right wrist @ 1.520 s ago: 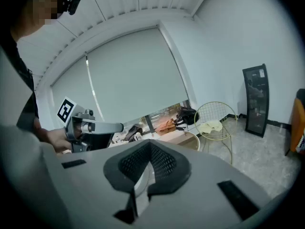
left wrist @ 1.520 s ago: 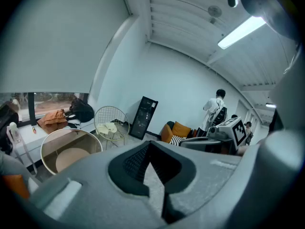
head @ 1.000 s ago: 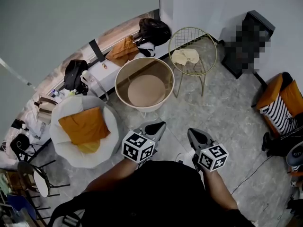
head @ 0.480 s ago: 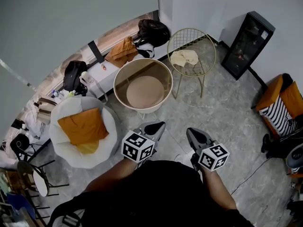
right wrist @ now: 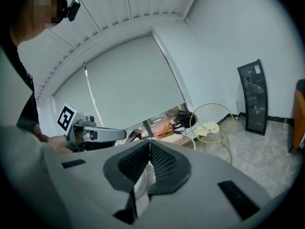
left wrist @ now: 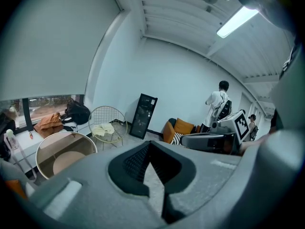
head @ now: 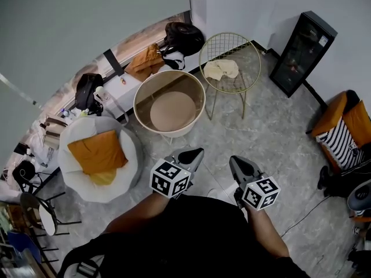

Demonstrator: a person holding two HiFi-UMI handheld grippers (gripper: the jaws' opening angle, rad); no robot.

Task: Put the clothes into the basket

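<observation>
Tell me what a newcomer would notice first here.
The big round beige basket stands empty mid-floor, a pale cloth lying on the gold wire chair beside it. At left, an orange cushion sits on a white round seat. Nearest the camera, the left tongs and right tongs are shut and empty.

Black top (head: 191, 236); grey hand-held grippers (head: 197, 152) (head: 233, 160); black-white marker cubes (head: 170, 179) (head: 260, 193).

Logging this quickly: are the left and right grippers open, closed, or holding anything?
Left gripper: closed, empty.
Right gripper: closed, empty.

right gripper (right wrist: 150, 144): jaws together, empty | cloth (right wrist: 208, 129) on wire chair (right wrist: 222, 115)
</observation>
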